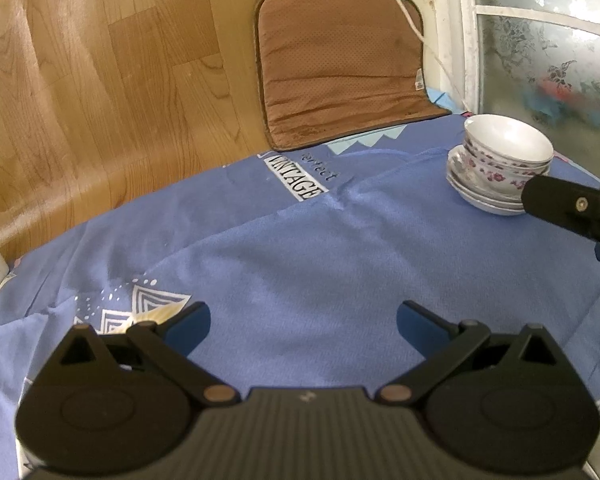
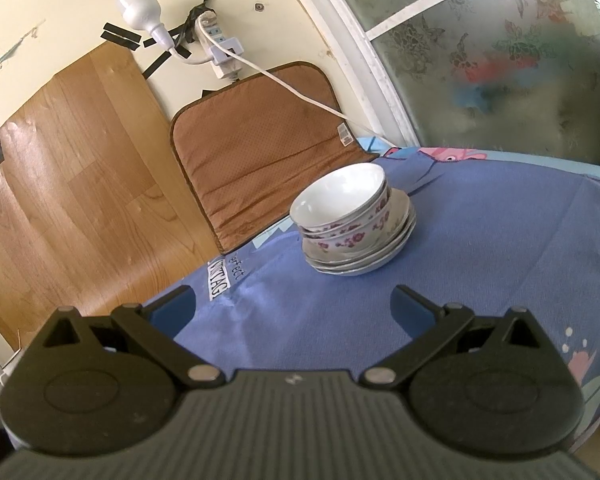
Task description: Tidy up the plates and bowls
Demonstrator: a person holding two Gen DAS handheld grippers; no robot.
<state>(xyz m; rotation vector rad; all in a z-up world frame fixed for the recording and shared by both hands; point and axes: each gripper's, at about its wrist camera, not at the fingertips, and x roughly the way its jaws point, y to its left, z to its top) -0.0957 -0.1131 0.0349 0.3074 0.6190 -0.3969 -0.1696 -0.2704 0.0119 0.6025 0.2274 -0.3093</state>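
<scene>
**Kid:** Blue cloth [image 2: 480, 240] covers the whole table, and a brown cushion [image 2: 260, 148] leans on the wall behind it. Where are the dishes?

**Helper:** They sit in one pile near the back, close to the cushion. Flowery bowls [image 2: 346, 210] are nested on top, and plates [image 2: 364, 260] lie under them.

**Kid:** Are the grabbers holding anything?

**Helper:** No. The left gripper [image 1: 303, 326] has its fingers spread wide, with nothing between them. The right gripper [image 2: 294, 306] is the same, and sits near the pile but not touching.

**Kid:** Would the pile be hard to move?

**Helper:** I think so. It looks like smooth, hard china, so slippery, heavy together, and easy to chip. Pinching one bowl's rim looks safest.
</scene>
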